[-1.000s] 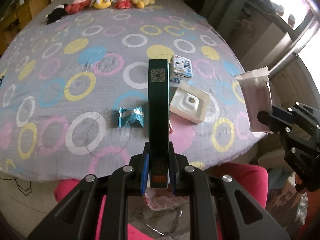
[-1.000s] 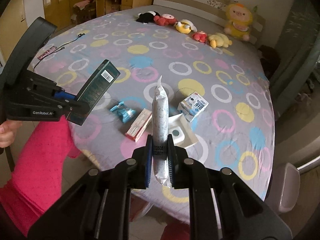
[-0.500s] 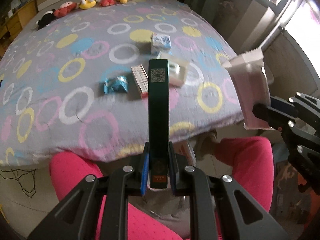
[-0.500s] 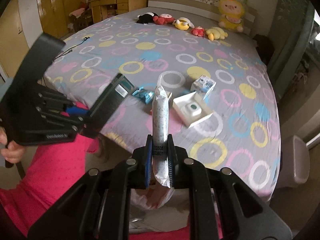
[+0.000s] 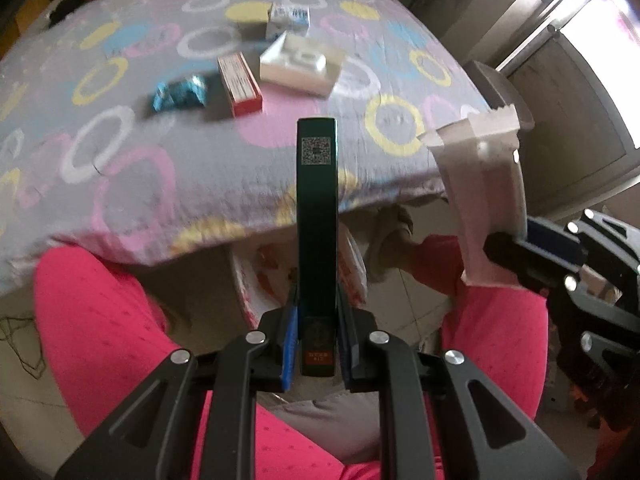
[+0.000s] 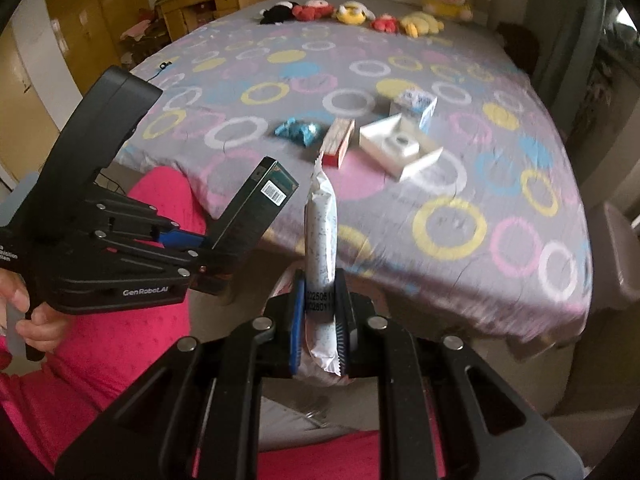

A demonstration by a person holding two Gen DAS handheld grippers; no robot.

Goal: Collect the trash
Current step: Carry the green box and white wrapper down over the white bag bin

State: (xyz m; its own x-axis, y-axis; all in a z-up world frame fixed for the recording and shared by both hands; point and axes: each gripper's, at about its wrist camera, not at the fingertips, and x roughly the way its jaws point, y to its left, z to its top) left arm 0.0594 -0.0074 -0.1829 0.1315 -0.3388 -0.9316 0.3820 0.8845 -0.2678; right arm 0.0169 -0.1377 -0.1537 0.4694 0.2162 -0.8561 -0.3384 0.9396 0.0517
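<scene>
Both hand-held grippers are loaded: the left hand-held gripper (image 5: pixel 318 346) is clamped on a dark green box (image 5: pixel 317 200) that stands up between its pads, and the right hand-held gripper (image 6: pixel 320 320) is clamped on a white speckled packet (image 6: pixel 320 240) held upright the same way. Over the last second both have drawn back from the bed (image 6: pixel 460 216) and tipped downward, so the bed edge, which a second ago filled the lower part of each view, now sits further up, and the person's pink-clad legs (image 5: pixel 100 320) take up the foreground. Just below the bed edge, between the legs, a red-and-white plastic bag (image 5: pixel 256 280) shows on the floor, partly hidden behind the green box; it looks like the place for the rubbish, though its mouth is hard to make out. That shift suggests the carry is nearly done and the drop comes next, with each hand-held gripper needing to come over the bag before letting go. Still on the bed, near its edge, lie a crumpled blue wrapper (image 5: pixel 180 92), a red-and-white carton (image 5: pixel 240 86) just beside it, a white tray (image 5: pixel 300 64) on the carton's far side, and a small blue-and-white box (image 5: pixel 289 20) beyond the tray. These four are yet to be collected, so the job looks roughly a third done.
</scene>
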